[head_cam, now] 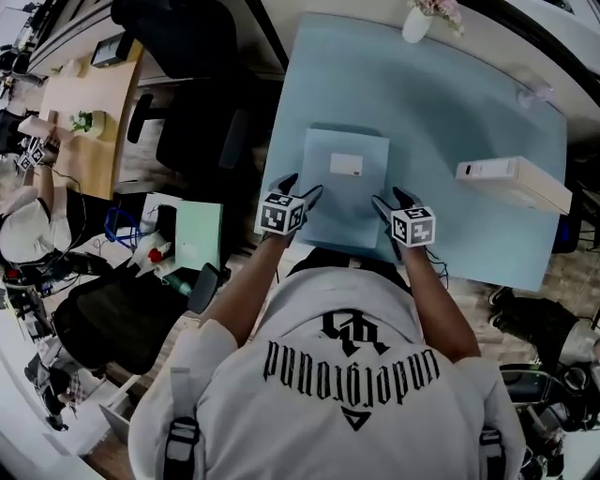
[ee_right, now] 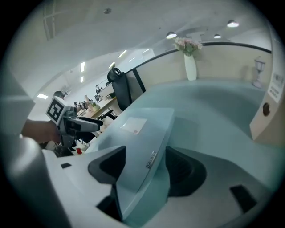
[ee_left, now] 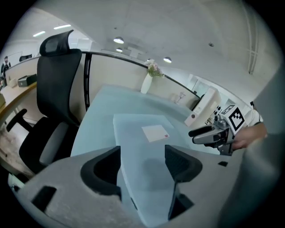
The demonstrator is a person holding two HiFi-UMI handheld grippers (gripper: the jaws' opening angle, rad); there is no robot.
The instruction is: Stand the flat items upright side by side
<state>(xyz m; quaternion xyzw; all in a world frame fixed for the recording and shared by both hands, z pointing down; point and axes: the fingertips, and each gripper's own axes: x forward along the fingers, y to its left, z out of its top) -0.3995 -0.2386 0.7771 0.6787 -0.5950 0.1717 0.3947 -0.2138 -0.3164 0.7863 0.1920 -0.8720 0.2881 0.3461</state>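
Pale blue flat cardboard box lies flat at the near edge of the light blue table. My left gripper straddles its near left corner, jaws wide, nothing pinched. Right gripper does likewise at the right corner, set for a two-sided tilt upright, I judge. Cream oblong box lies well apart, right.

The pale blue bench carries a flat, pale blue case with a white label, lying flat near the front edge. Well apart to its right lies a long cream box. A white vase of flowers stands at the far edge, and near the far right corner is a small clear thing, perhaps a glass
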